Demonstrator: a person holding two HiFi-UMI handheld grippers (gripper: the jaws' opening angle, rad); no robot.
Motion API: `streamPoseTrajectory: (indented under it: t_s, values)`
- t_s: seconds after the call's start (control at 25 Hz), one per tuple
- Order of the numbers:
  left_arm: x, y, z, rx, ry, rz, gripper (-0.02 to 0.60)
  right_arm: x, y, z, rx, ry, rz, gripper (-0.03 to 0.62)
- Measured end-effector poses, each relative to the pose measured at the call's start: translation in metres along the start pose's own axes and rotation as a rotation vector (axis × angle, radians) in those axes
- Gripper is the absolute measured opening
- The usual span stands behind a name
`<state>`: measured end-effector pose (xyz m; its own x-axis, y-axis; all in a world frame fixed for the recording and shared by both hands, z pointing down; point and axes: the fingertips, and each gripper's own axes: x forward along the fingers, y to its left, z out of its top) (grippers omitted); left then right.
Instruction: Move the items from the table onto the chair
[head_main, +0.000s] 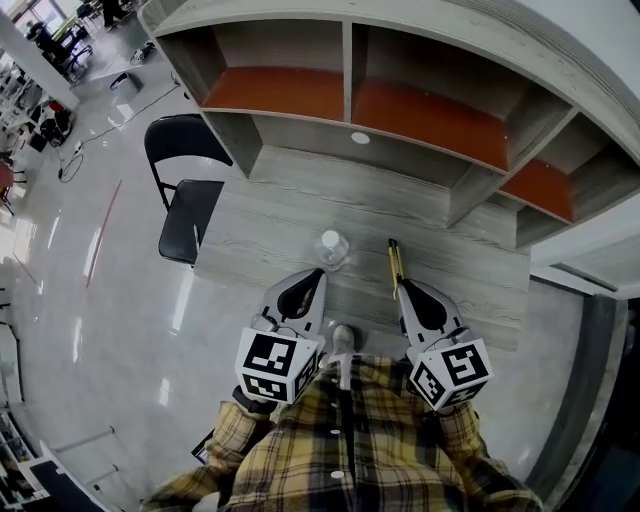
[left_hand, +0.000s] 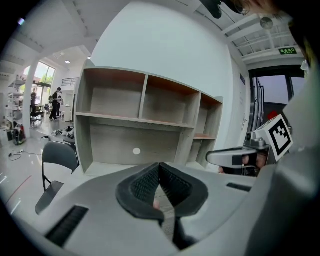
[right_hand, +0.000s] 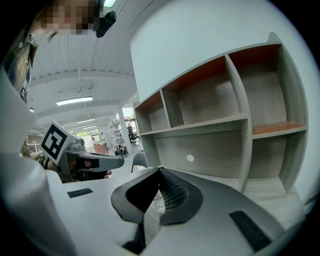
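A clear plastic bottle (head_main: 333, 248) stands on the grey wooden table (head_main: 300, 215), and a yellow and black tool (head_main: 394, 263) lies to its right. The black folding chair (head_main: 186, 195) stands off the table's left end. My left gripper (head_main: 317, 274) is shut and empty, its tips just short of the bottle. My right gripper (head_main: 404, 287) is also shut and empty, its tips beside the near end of the tool. In the left gripper view the jaws (left_hand: 160, 169) meet with nothing between them, and the chair (left_hand: 56, 161) shows at the left. The right gripper's (right_hand: 160, 173) jaws are likewise closed.
A shelf hutch with orange-backed compartments (head_main: 352, 100) rises along the table's far side. A person's plaid sleeves fill the bottom of the head view. Glossy floor (head_main: 100, 290) spreads to the left of the chair. Each gripper appears in the other's view (left_hand: 235, 157) (right_hand: 90, 162).
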<state>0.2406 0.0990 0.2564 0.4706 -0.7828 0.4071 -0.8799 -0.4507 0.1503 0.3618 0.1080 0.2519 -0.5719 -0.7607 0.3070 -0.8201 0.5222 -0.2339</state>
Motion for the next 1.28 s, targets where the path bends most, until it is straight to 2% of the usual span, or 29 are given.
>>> streamPoseTrajectory:
  t_s: [0.24,0.44,0.76,0.88,0.96,1.28]
  values:
    - [0.019,0.01,0.01,0.041,-0.004,-0.068,0.005,0.01,-0.007,-0.002,0.026,-0.004,-0.075,0.017]
    - [0.034,0.023,0.007,0.047,0.013,-0.152,0.011,0.02,-0.012,-0.007,0.054,0.002,-0.161,0.017]
    - [0.054,0.036,-0.021,0.109,0.067,-0.275,0.303,0.027,-0.011,-0.019,0.123,0.008,-0.285,0.017]
    - [0.066,0.038,-0.041,0.119,0.093,-0.302,0.344,0.027,-0.014,-0.027,0.144,0.023,-0.316,0.017]
    - [0.076,0.041,-0.056,0.125,0.113,-0.307,0.347,0.027,-0.016,-0.032,0.155,0.036,-0.33,0.017]
    - [0.115,0.055,-0.113,0.19,0.194,-0.258,0.347,0.032,-0.018,-0.055,0.176,0.105,-0.325,0.017]
